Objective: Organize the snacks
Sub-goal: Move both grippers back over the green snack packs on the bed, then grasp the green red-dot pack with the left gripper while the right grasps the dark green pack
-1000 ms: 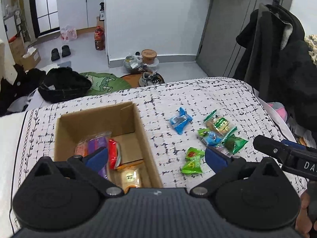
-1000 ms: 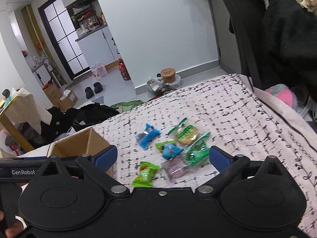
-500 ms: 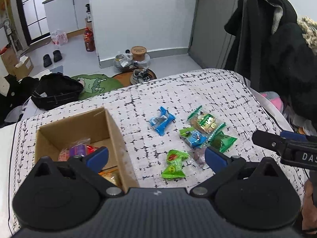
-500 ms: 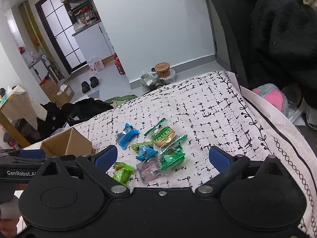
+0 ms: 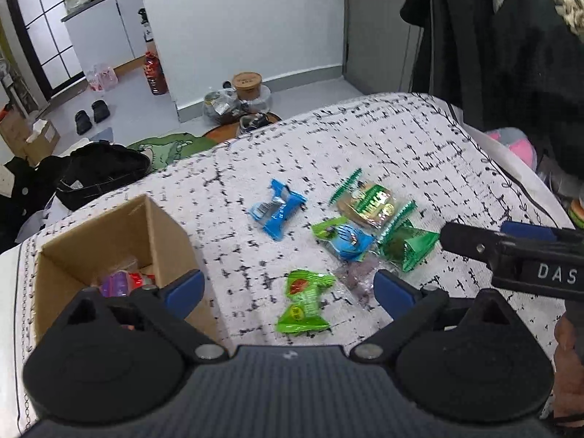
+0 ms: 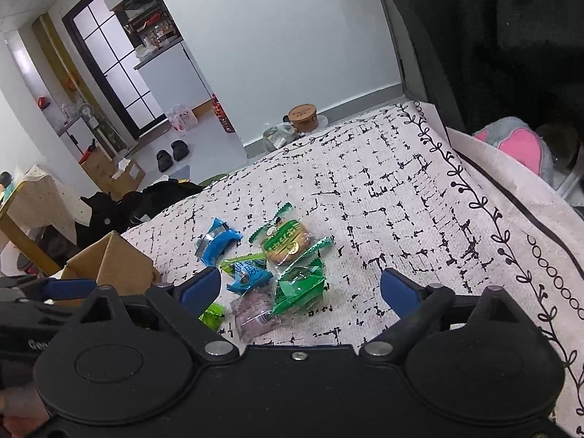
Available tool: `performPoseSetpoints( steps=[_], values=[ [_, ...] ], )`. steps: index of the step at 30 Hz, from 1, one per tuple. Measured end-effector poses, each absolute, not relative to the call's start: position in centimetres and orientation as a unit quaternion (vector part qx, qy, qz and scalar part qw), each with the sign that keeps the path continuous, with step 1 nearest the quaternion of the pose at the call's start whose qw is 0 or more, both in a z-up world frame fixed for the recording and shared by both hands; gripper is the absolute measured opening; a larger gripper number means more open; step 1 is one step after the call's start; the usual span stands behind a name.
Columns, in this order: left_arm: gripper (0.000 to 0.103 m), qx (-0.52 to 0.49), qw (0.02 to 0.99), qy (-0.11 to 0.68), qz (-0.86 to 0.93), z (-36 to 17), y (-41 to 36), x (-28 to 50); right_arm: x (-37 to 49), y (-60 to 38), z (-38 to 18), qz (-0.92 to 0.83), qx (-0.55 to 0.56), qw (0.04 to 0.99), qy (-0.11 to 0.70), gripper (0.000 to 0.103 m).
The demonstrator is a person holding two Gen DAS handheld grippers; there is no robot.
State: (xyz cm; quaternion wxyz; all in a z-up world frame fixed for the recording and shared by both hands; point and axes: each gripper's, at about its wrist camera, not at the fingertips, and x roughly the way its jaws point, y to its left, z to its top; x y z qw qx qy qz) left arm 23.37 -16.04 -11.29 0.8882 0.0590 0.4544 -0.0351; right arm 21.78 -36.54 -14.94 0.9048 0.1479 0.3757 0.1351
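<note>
The left claw [image 5: 288,288] hangs with its blue fingers spread wide and nothing between them, above the gap between the cardboard box [image 5: 109,241] and the loose snacks; the right claw [image 6: 301,288] is likewise spread and empty, poised over the same cluster. Step in hand, by judgement: the reach for the next packet, with several wrapped snacks already in the box (a purple and a red wrapper show inside it). Six remain on the patterned cloth [image 5: 365,138]: a light green packet [image 5: 304,301] nearest the left claw, a clear purple packet [image 5: 352,279] just beside it, a blue-and-green packet [image 5: 345,237], a dark green packet [image 5: 408,246], a round biscuit in a green-edged wrapper [image 5: 368,202] and, slightly apart, a blue packet [image 5: 277,210]. The next move calls for lowering one claw onto a single wrapper and closing on its crimped end, as the middle packets overlap. Legible writing: "DAS" on the right claw's body, "Gen" on the left's; packet labels are too blurred to read.
</note>
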Motion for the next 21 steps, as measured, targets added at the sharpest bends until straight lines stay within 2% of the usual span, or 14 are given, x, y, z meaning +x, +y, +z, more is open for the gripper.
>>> performPoseSetpoints(
  steps=[3, 6, 8, 10, 14, 21],
  values=[
    [0.098, 0.070, 0.888, 0.452, -0.039, -11.7, -16.8, 23.6, 22.0, -36.9, -15.2, 0.140, 0.158, 0.902, 0.378, 0.092],
    [0.091, 0.063, 0.882, 0.466, -0.039, -12.6, -17.0, 24.3, 22.4, -37.3, -15.7, 0.147, 0.168, 0.896, 0.385, 0.085],
    [0.083, 0.062, 0.878, 0.473, -0.039, -13.4, -17.1, 24.7, 22.6, -37.3, -16.2, 0.152, 0.175, 0.890, 0.392, 0.077],
    [0.073, 0.070, 0.872, 0.484, -0.029, -14.3, -17.2, 25.2, 22.8, -37.4, -16.7, 0.154, 0.182, 0.884, 0.402, 0.073],
    [0.059, 0.051, 0.857, 0.512, -0.019, -15.9, -16.6, 26.1, 23.2, -37.5, -17.4, 0.154, 0.188, 0.878, 0.413, 0.071],
    [0.053, 0.036, 0.843, 0.537, -0.008, -17.6, -16.2, 27.1, 24.0, -37.3, -18.5, 0.163, 0.196, 0.871, 0.420, 0.071]
  ],
)
